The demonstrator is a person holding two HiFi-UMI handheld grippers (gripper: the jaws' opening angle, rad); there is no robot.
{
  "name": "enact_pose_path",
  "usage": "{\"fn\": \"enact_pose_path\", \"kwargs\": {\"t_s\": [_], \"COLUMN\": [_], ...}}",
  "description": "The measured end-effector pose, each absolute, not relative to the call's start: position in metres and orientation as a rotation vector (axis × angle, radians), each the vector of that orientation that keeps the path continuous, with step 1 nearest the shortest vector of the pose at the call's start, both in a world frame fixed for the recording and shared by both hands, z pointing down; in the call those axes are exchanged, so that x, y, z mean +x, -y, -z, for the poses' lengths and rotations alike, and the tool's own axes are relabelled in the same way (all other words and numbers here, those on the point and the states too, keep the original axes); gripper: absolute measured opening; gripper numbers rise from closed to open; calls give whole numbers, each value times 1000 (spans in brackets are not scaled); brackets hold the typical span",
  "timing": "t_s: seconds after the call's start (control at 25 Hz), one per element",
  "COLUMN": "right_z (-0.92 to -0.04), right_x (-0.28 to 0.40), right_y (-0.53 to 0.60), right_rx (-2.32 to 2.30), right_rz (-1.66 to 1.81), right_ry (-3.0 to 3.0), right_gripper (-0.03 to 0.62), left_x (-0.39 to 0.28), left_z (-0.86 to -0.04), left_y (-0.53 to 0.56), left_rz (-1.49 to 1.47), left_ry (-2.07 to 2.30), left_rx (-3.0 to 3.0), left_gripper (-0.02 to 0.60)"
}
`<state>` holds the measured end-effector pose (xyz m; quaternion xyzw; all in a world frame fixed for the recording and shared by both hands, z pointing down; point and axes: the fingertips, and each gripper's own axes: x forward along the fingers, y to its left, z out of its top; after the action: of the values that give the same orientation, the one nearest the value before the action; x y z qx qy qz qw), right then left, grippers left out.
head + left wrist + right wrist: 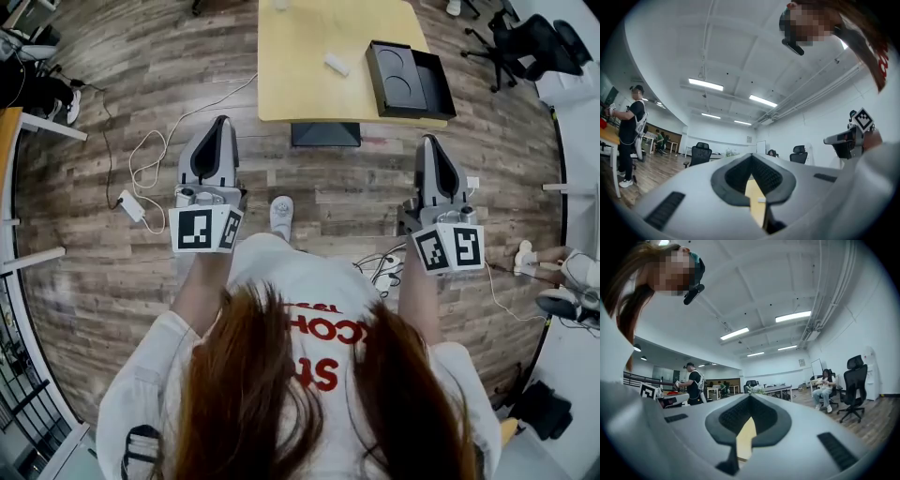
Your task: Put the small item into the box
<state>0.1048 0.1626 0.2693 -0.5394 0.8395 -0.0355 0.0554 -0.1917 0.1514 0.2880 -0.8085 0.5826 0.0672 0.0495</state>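
From the head view, I see a yellow bench (319,94) at the far side of a wood floor (112,234). The item (337,64) is small and white. It lies on the bench, a bit left of the box (410,80), and does not touch it. The box is black and open and sits at the right end of the bench. My left tool (223,122) and right tool (428,141) both point at the bench. They hang over the floor on the near side of it. A white cable (155,150) runs over the floor on the left.

From the left gripper view, the left tool (752,155) is clenched, tips together, with nothing held in it. Through the hole in its pads I see a strip of the bench (753,190) and the item (761,200) lying on it. A person (630,126) stands far off on the left.

From the right gripper view, the right tool (750,397) is clenched too and is empty. A bit of the bench (746,439) shows through its pads. One person (826,390) sits on the right beside a black chair (855,380). Another one (693,383) stands on the left.
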Motion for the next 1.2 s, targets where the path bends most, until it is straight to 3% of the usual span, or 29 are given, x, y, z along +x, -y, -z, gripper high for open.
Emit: {"fn": "enact_pose_path", "kwargs": {"t_s": [0.72,1.2], "right_z": [-288,-278], "right_x": [97,103], "right_y": [-62,45], "right_rx": [-1745,-1536], "right_rz": [237,199], "right_ry": [-2496,-2589], "right_gripper": [5,5], "left_x": [-191,-179], "left_z": [-302,-292], "left_y": [-16,48], "left_rz": [-173,-203], "left_ry": [-1658,-1790], "left_rx": [-2614,-2483], "left_gripper": [6,6]}}
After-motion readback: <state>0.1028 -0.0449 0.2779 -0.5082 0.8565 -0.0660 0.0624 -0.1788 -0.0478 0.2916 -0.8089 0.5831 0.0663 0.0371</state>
